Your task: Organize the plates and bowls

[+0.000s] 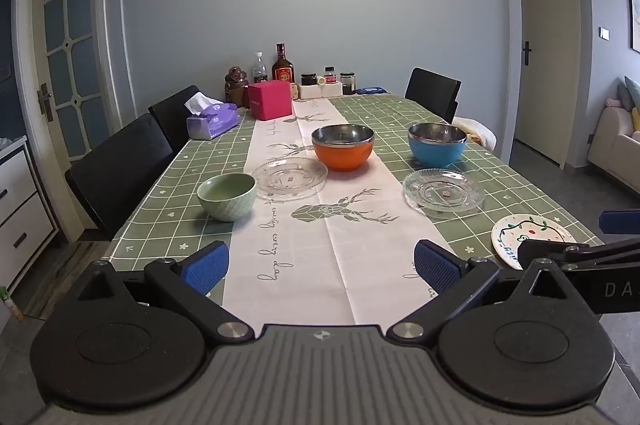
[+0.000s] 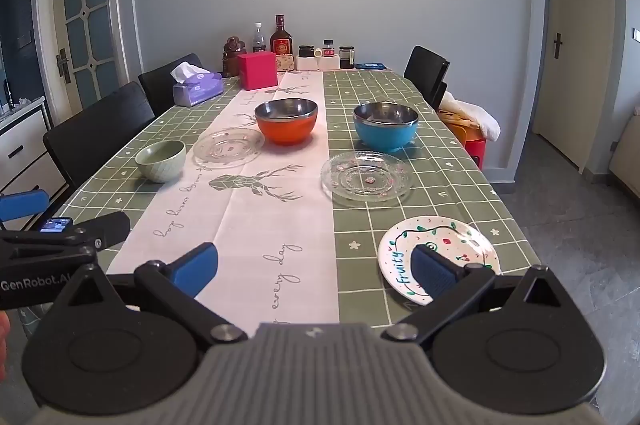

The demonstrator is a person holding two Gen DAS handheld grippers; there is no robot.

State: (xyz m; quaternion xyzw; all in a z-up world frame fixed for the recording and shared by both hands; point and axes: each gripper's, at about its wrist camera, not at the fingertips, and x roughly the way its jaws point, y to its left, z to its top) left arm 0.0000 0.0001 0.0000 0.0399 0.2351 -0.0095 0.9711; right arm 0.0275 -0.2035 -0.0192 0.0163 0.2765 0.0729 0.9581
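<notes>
Six dishes lie on the table [image 2: 460, 161], all apart from one another; the green bowl [image 2: 161, 160] sits on the left, just beside a clear glass plate [image 2: 228, 147] on the pale runner [image 2: 256, 225]; the orange bowl [image 2: 286, 121] stands just behind that plate, nearly touching its rim; the blue bowl [image 2: 385, 126] stands to the right on the green checked cloth, with a second glass plate [image 2: 366, 176] in front of it; the painted plate [image 2: 439, 252] lies near the front right corner, its near rim overhanging the table edge slightly.

Both grippers hover at the near edge, holding nothing; the left gripper [image 1: 320, 263] has its jaws wide apart over the runner; the right gripper [image 2: 316, 267] is likewise spread, one blue pad [image 2: 434, 271] showing in front of the painted plate.

At the far end stand bottles [image 2: 281, 37], jars [image 2: 346, 56], a pink box [image 2: 258, 69] and a tissue box [image 2: 197, 89]; black chairs [image 2: 96, 137] crowd the left side, another chair [image 2: 426, 71] the far right.

Bare runner spreads between the grippers and the dishes; the right table edge falls to grey floor [image 2: 568, 217].
</notes>
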